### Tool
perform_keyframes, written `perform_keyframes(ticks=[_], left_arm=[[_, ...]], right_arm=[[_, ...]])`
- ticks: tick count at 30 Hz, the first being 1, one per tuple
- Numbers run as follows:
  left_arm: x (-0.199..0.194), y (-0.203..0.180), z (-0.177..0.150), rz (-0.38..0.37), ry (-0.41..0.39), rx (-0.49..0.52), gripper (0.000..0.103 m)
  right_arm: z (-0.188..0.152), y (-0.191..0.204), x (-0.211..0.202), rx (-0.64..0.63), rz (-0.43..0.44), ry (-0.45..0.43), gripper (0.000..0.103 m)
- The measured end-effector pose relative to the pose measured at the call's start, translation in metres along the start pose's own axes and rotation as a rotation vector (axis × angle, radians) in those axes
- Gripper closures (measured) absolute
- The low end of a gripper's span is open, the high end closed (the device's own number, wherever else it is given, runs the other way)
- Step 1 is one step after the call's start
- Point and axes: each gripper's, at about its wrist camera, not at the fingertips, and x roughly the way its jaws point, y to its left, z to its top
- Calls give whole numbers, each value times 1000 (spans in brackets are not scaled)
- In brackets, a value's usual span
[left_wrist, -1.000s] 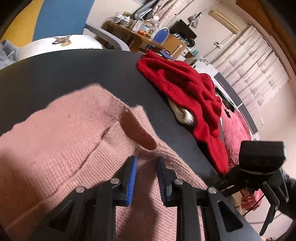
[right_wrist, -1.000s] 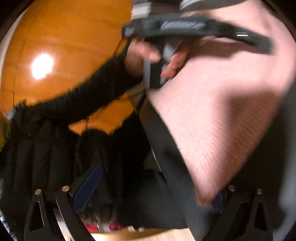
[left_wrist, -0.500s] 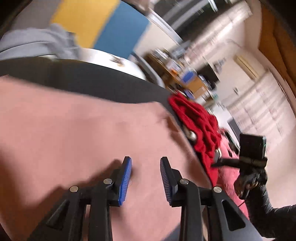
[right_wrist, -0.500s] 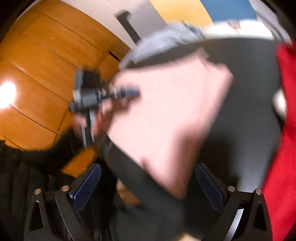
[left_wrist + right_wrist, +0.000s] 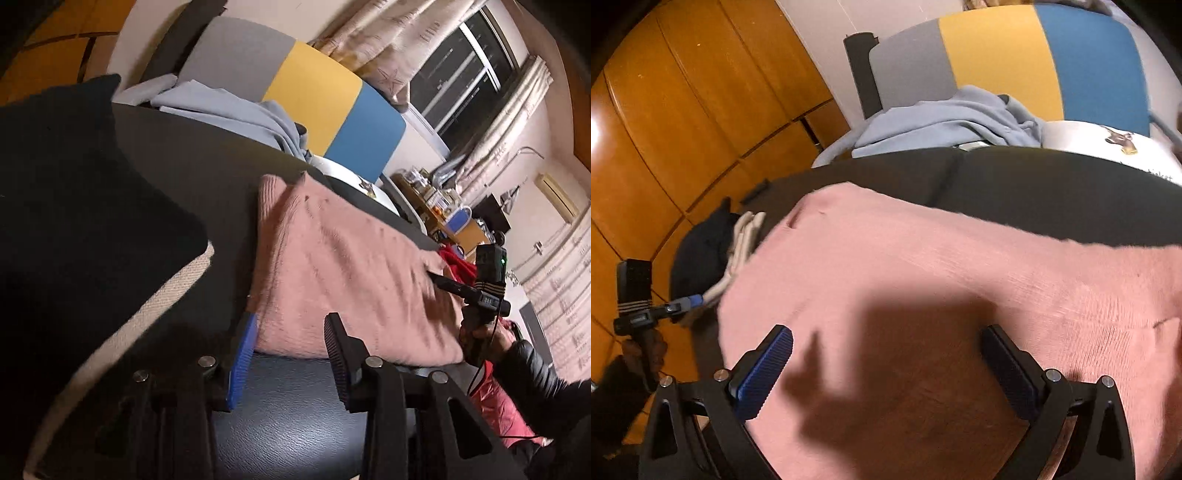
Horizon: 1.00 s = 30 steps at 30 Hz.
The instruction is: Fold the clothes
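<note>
A pink knit sweater (image 5: 343, 273) lies folded flat on the black table (image 5: 192, 173). My left gripper (image 5: 291, 354) is open at the sweater's near left corner, its jaws apart with the fabric edge just ahead of them. My right gripper (image 5: 886, 369) is open wide, hovering over the pink sweater (image 5: 923, 277) and casting a shadow on it. The right gripper also shows in the left wrist view (image 5: 443, 282) at the sweater's far side. The left gripper shows in the right wrist view (image 5: 690, 301) at the sweater's left edge.
A folded black and cream garment (image 5: 74, 221) lies left of the sweater. A grey-blue garment (image 5: 945, 122) is heaped at the table's far edge, against a grey, yellow and blue chair back (image 5: 1034, 55). A red garment (image 5: 458, 262) lies beyond the sweater. Wooden cabinets (image 5: 683, 110) stand left.
Both grippers have swung round to opposite sides of the sweater. The left one has drawn back off the fabric to its corner. The right one now hovers over the sweater.
</note>
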Motion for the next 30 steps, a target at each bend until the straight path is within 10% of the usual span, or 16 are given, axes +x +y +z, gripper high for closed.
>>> perform_keyframes(ticks=[7, 15, 23, 26, 30], left_arm=[[58, -3, 22, -148, 86, 39, 66], [83, -2, 33, -299, 153, -5, 68], [88, 3, 26, -282, 284, -42, 69], [83, -12, 17, -274, 324, 12, 98], [52, -20, 9, -250, 292, 72, 99]], right_arm=[[-18, -14, -15, -207, -31, 42, 0], [-18, -46, -29, -75, 112, -24, 0], [-20, -57, -37, -26, 172, -55, 0], [-20, -57, -36, -22, 178, -56, 0], [-20, -54, -36, -25, 171, -58, 0]])
